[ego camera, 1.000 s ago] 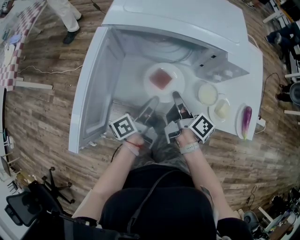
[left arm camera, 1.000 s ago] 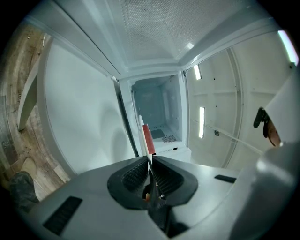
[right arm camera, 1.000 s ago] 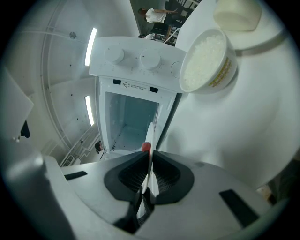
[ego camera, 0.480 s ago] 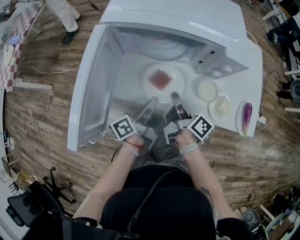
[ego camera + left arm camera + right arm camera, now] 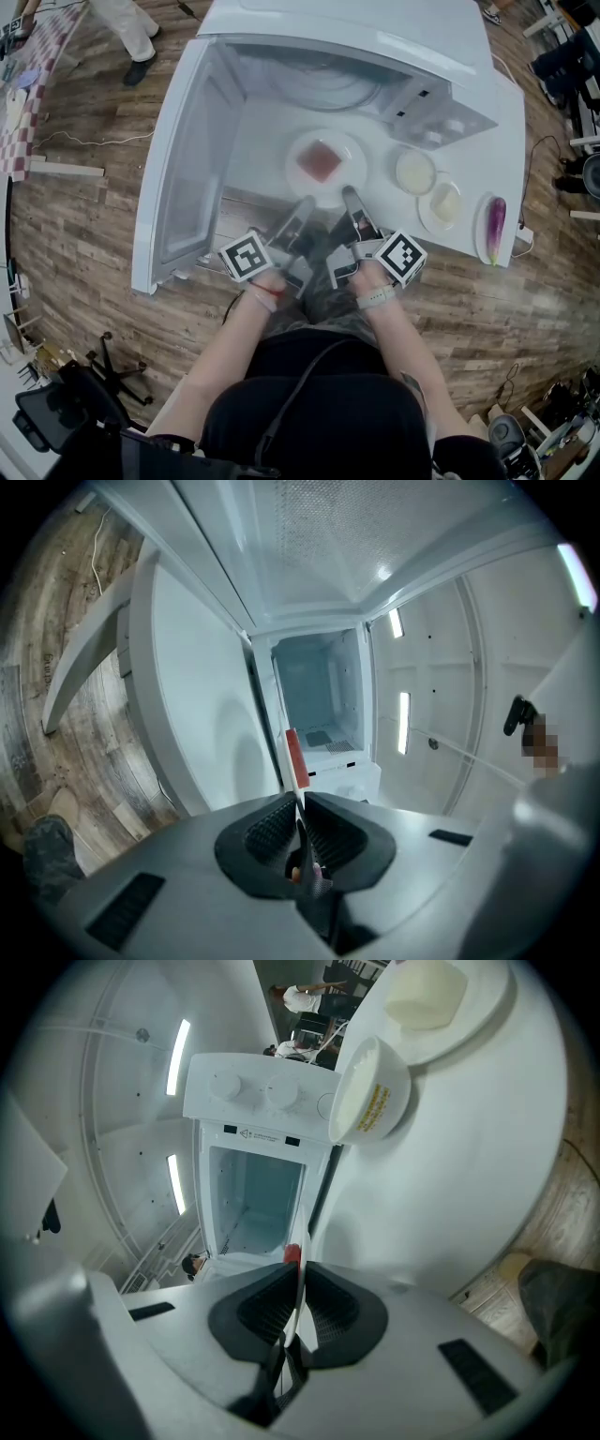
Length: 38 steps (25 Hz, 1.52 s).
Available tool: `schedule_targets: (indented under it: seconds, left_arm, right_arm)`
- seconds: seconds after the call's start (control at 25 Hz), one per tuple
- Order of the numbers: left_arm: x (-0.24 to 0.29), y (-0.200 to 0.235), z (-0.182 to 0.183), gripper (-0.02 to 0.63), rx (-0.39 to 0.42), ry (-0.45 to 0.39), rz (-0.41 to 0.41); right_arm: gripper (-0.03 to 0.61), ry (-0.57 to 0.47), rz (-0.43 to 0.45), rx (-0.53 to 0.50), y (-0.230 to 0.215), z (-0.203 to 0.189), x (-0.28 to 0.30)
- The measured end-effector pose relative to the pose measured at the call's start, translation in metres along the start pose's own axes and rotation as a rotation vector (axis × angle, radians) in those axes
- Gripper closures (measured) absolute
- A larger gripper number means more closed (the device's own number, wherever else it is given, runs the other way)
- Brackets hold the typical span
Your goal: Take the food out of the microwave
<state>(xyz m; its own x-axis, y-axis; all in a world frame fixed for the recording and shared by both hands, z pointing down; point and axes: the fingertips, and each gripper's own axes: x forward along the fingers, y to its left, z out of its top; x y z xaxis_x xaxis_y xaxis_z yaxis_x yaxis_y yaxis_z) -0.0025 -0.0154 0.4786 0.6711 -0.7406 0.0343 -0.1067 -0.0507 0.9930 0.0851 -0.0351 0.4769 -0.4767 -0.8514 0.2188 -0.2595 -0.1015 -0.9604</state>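
Note:
A white plate [image 5: 323, 161] bearing a red slab of food [image 5: 322, 159] hangs in front of the open microwave [image 5: 356, 56]. My left gripper [image 5: 307, 203] is shut on the plate's near rim at the left, and my right gripper [image 5: 351, 194] is shut on it at the right. In the left gripper view the plate shows edge-on as a thin line between the left gripper [image 5: 298, 803] pads, with the food [image 5: 294, 758] above them. The right gripper [image 5: 295, 1283] pinches the same rim, food [image 5: 292, 1253] peeking over it.
The microwave door [image 5: 183, 169] stands swung open at the left. On the white table to the right sit a bowl [image 5: 414, 172], a small plate with a pale piece [image 5: 442, 206] and an eggplant [image 5: 494, 232]. A person's legs [image 5: 131, 33] stand at top left.
Both grippers and the plate have drawn a little farther out from the microwave's cavity. The hold on the rim looks the same.

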Motion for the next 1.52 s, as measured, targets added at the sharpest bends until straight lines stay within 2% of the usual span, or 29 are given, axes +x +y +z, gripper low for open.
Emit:
schedule_targets:
  seconds: [0.28,0.44,0.96,1.12,1.28,1.52]
  left_arm:
    - [-0.008,0.003,-0.006,0.578,0.020,0.009,0.007]
    - [-0.012,0.007,-0.012,0.578,-0.012,0.005,0.012]
    - [-0.024,0.020,-0.025,0.578,0.005,0.025,0.046]
    - [-0.025,0.021,-0.026,0.578,0.026,0.027,0.034]
    - [-0.029,0.025,-0.029,0.578,-0.008,0.016,0.039]
    - [-0.033,0.031,-0.032,0.578,-0.001,0.020,0.050]
  right_arm:
    - [0.537,0.004,-0.002,-0.001,-0.004,-0.006,-0.007]
    - [0.537,0.006,-0.003,0.005,-0.007,-0.009,-0.011]
    - [0.537,0.018,-0.021,0.007,-0.021,-0.018,-0.023]
    - [0.537,0.023,-0.021,0.014,-0.025,-0.021,-0.025]
    - [0.537,0.031,-0.018,0.013,-0.027,-0.024,-0.025]
    - [0.537,0.036,-0.029,0.018,-0.034,-0.028,-0.028]
